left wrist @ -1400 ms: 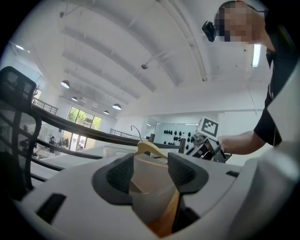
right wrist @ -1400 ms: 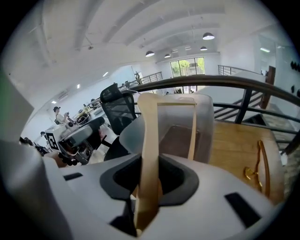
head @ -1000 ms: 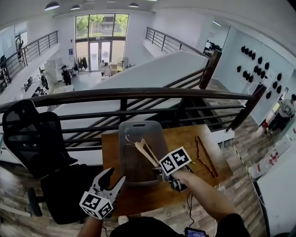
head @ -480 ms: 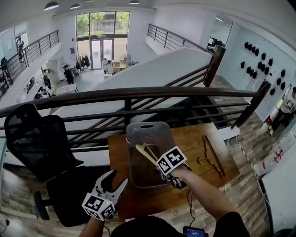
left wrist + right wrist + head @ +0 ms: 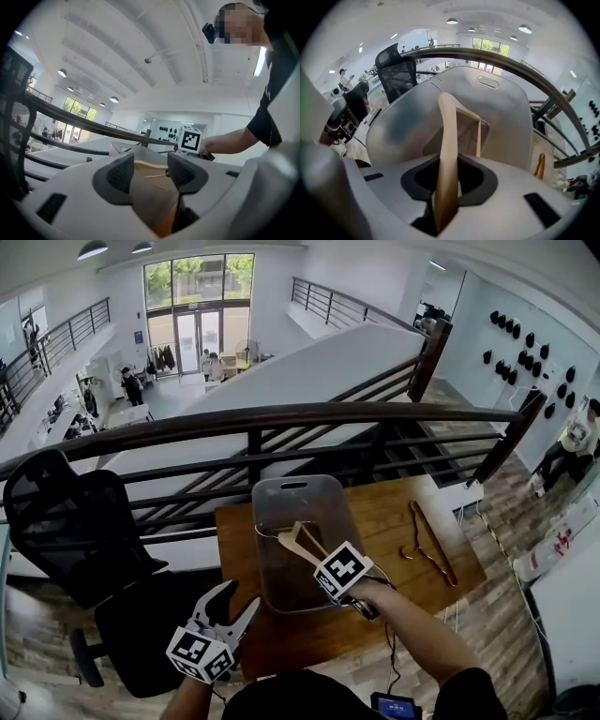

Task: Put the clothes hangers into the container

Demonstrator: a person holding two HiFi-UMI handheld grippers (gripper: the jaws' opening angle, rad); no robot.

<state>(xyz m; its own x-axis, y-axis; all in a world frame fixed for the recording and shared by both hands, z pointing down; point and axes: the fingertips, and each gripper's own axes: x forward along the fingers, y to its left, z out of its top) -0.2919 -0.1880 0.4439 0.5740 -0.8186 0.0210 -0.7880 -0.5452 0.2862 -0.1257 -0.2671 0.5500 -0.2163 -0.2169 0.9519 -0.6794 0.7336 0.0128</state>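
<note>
The right tongs [image 5: 447, 183] are closing on the wooden hanger [image 5: 449, 126], holding it tilted above the container [image 5: 281, 495] at centre for lowering in, while the left tongs [image 5: 149, 171] hang released and empty, lower left.

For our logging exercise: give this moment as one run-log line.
right gripper: jaws closing on light hanger, over container | left gripper: open, empty | dark hanger: on table, right of container

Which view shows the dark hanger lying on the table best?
The head view: the dark hanger lies whole on the table, right of the container. The right gripper view catches only a sliver of it; the left gripper view shows none.
</note>
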